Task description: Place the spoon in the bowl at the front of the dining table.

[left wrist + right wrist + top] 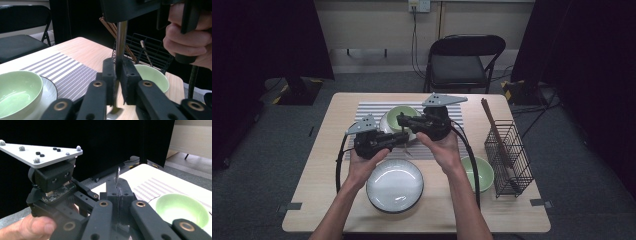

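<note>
White plate (395, 185) sits at the near tabletop (327, 150) edge, btwn the forearms. Above it, both grippers meet over the striped mat (372, 107). A thin metal utensil handle (121, 42) (prob. a spoon) is clamped by both: left gripper (118, 77) fingers pinch its lower part, right gripper (119, 195) fingers are clenched on it too. Green bowl (402, 114) just behind.
</note>
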`<state>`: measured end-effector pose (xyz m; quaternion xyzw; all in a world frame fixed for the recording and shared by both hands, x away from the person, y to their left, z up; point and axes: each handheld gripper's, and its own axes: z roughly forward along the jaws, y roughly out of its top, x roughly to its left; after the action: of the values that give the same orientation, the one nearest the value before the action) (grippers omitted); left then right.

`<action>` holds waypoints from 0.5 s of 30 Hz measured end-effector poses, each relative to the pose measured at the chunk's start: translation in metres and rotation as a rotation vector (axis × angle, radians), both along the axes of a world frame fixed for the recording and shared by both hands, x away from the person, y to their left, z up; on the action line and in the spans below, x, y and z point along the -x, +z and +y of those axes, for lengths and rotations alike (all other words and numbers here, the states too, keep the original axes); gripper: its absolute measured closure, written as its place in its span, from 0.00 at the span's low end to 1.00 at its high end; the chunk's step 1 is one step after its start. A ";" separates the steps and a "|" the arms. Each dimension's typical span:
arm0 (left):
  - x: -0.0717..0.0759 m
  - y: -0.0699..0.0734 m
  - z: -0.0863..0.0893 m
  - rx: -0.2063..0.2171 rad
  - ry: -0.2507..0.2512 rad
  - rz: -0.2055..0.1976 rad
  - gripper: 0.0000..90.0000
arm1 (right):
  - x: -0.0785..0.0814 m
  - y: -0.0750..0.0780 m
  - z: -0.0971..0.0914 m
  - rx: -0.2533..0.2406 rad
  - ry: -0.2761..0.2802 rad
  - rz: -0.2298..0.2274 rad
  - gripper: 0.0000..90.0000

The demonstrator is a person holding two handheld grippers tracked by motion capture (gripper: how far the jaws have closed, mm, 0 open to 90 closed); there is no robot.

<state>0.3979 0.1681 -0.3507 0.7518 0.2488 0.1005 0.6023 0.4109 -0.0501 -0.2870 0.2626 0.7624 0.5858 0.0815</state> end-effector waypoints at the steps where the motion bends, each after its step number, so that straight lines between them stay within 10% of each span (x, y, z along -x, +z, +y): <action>1: 0.000 0.000 0.000 -0.001 0.001 0.005 0.93 | 0.000 0.000 0.000 0.005 0.005 0.000 1.00; 15: 0.003 -0.003 0.005 -0.018 -0.022 0.007 0.98 | 0.000 -0.001 -0.001 0.013 0.063 -0.018 0.95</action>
<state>0.3951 0.1731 -0.3539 0.7601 0.2418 0.0937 0.5959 0.4108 -0.0516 -0.2883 0.2328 0.7733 0.5854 0.0716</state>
